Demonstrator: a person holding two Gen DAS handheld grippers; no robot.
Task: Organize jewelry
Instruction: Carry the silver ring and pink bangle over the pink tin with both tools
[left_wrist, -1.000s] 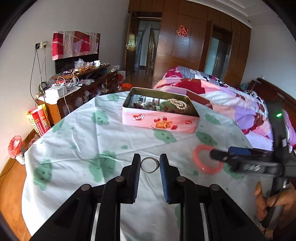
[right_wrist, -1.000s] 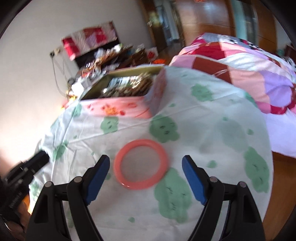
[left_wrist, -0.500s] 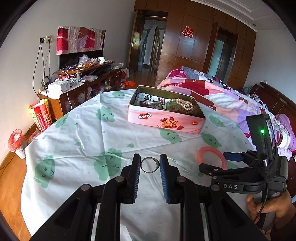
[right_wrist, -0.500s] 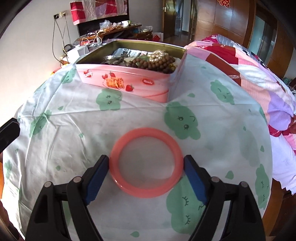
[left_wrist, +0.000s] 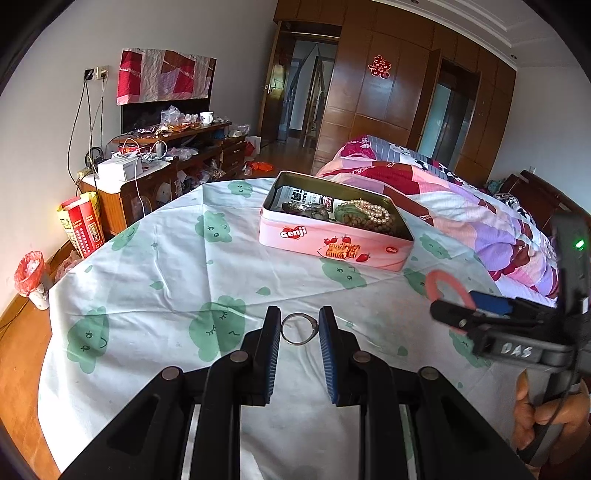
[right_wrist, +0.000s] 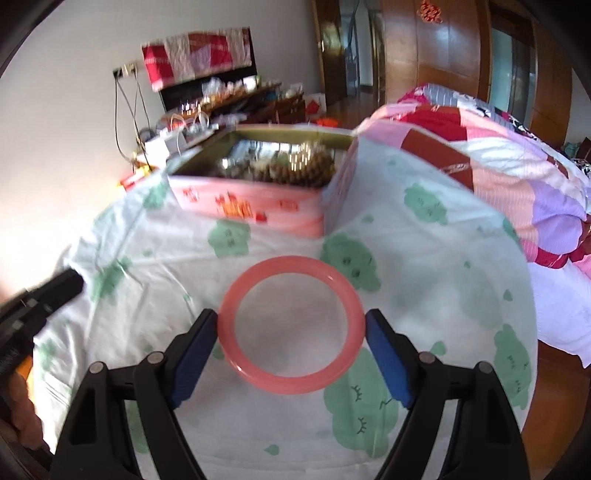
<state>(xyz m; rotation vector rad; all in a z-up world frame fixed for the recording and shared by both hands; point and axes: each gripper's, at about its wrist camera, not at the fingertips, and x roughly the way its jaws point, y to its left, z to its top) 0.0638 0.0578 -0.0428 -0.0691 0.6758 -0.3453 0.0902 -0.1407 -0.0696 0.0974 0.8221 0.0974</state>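
A thin silver ring (left_wrist: 295, 343) stands upright between the blue pads of my left gripper (left_wrist: 298, 332), which is shut on it just above the tablecloth. A pink bangle (right_wrist: 291, 264) fills the gap of my right gripper (right_wrist: 291, 328), both pads pressing on its sides. It stays sharp while the background blurs. From the left wrist view the right gripper (left_wrist: 461, 306) is at the right, with the bangle (left_wrist: 439, 275) partly hidden behind it. The pink Genji tin (left_wrist: 332, 243) stands open farther back, holding beads and pearls.
A white cloth with green clouds (left_wrist: 166, 266) covers the round table. A bed with a patchwork quilt (left_wrist: 461, 206) lies behind on the right. A cluttered sideboard (left_wrist: 159, 173) and a red-lined bin (left_wrist: 31, 269) stand on the left. A person's hand (left_wrist: 546, 417) holds the right gripper's handle.
The right gripper has slid forward around the bangle, from lying ahead of the pads to being pressed between them. The left gripper kept the ring throughout.
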